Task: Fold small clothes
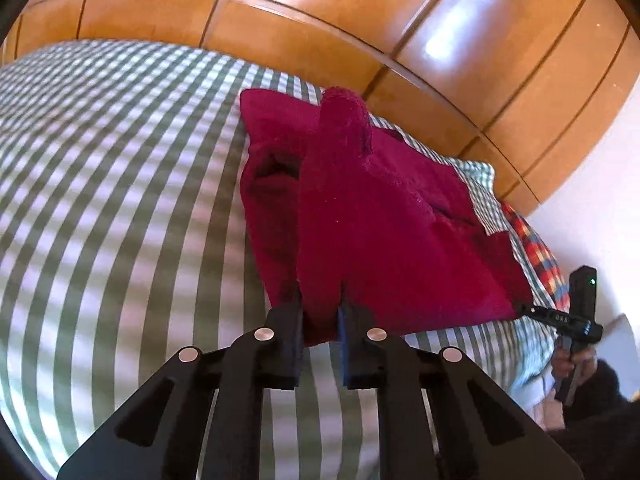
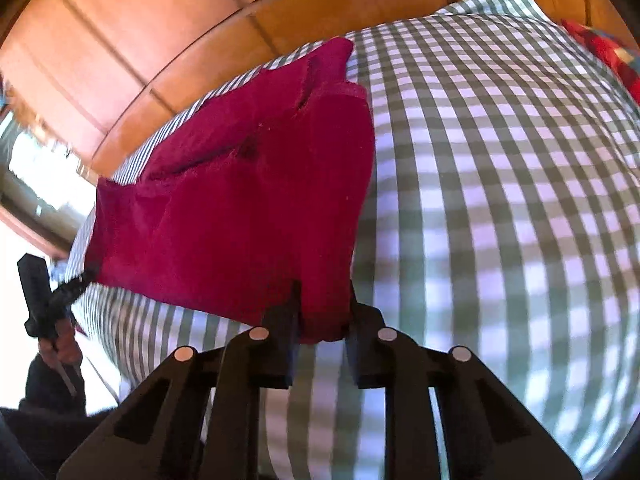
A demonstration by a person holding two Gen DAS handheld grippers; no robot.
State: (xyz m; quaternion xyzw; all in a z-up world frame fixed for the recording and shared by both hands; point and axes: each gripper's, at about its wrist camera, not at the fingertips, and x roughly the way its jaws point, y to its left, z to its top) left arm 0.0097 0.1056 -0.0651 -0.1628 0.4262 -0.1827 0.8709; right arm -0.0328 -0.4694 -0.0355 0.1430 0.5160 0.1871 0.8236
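My left claw is clamped narrow on the near edge of the crimson garment, a ridge of the fuzzy cloth pinched up between its black fingers. The garment lies rumpled on the green-and-white checked bed cover, with one sleeve sticking up toward the wooden wardrobe behind. Further right, my right claw grips the other near corner of the same garment, its fingers closed tight on a fold of cloth. Past it the checked cover runs on to a red plaid cloth at the far right edge.
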